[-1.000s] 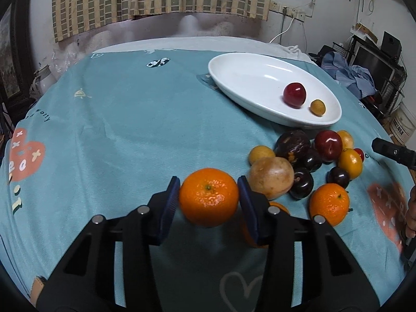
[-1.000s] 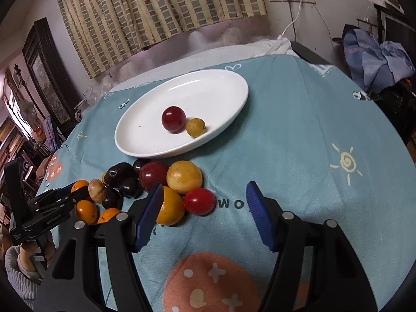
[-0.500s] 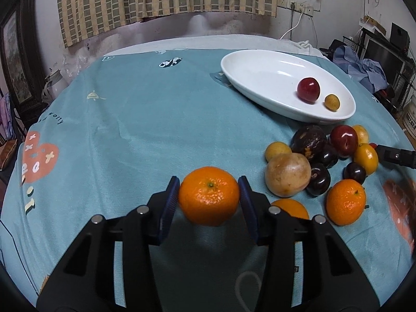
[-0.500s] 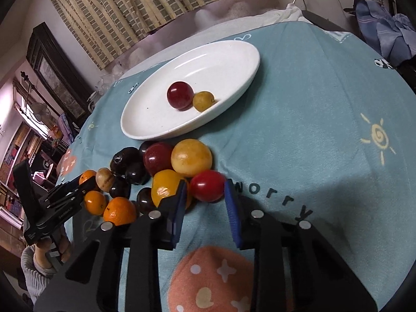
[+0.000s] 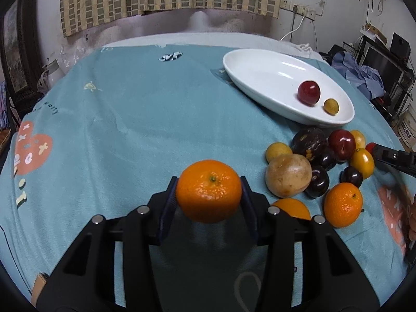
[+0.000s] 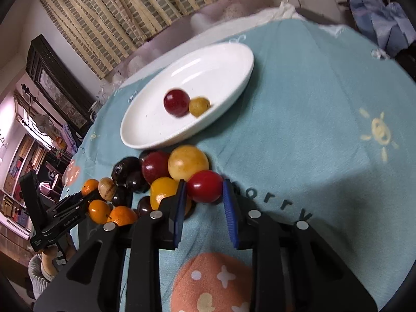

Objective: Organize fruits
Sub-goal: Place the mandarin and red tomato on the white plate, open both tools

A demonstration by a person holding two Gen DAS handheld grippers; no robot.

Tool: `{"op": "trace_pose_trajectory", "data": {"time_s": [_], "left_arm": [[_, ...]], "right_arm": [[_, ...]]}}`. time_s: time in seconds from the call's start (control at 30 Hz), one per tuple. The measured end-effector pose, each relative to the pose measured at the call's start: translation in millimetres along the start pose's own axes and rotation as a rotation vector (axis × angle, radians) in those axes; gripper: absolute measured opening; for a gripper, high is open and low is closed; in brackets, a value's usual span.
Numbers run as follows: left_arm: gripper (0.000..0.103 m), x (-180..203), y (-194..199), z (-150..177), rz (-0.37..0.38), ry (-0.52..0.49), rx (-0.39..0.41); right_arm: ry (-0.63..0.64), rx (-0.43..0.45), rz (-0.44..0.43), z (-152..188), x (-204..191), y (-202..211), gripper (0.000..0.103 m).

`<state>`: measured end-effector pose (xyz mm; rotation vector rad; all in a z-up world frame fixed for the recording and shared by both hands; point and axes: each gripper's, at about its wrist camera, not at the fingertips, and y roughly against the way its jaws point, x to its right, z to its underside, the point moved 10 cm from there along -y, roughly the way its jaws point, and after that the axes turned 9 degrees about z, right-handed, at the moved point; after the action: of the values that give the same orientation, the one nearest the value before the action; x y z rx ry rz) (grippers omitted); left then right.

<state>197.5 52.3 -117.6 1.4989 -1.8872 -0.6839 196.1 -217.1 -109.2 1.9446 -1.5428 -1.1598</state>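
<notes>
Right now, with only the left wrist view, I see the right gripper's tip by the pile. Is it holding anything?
Observer: Yes. The right gripper has its fingers against both sides of a red fruit.
Operator: Anything crowding that grasp?
Observer: A yellow fruit sits against the outside of the finger nearer the pile; beyond the other finger there is only cloth.

Left claw (image 5: 209, 191), right claw (image 6: 204, 189): matte black plastic frames, 2 blue ribbed pads (image 6: 230, 202) each, 4 silver round screws.
</notes>
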Motion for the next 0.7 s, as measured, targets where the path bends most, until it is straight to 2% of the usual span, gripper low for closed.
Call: {"op": "trace_pose_trajectory", "data": {"time_s": [0.13,0.2,0.33,0.5,0.7], "left_arm": [[0.046,-2,16,-9,-0.01,0.009,0.06],[0.046,1,27,-19,0.004,0.02,0.1],[0.046,23,32,-48,0.038,0.004,0.129],[0.047,57,6,-93,0.052,-0.041,0.132],[0.047,78,-43,-111,0.06,-0.065,0.084]], "right_arm": [[-0.016,0.038,0.004,-7,4,9,0.028],[-0.012,0.074,0.008,-13,3,17,0.028],[0.0,0.122,0.003,-32,-8,27,0.028],[0.019,0.131,0.02,-74,-23,16,0.028],[0.004,0.112,0.067,-106,-26,-33,0.028]]}}
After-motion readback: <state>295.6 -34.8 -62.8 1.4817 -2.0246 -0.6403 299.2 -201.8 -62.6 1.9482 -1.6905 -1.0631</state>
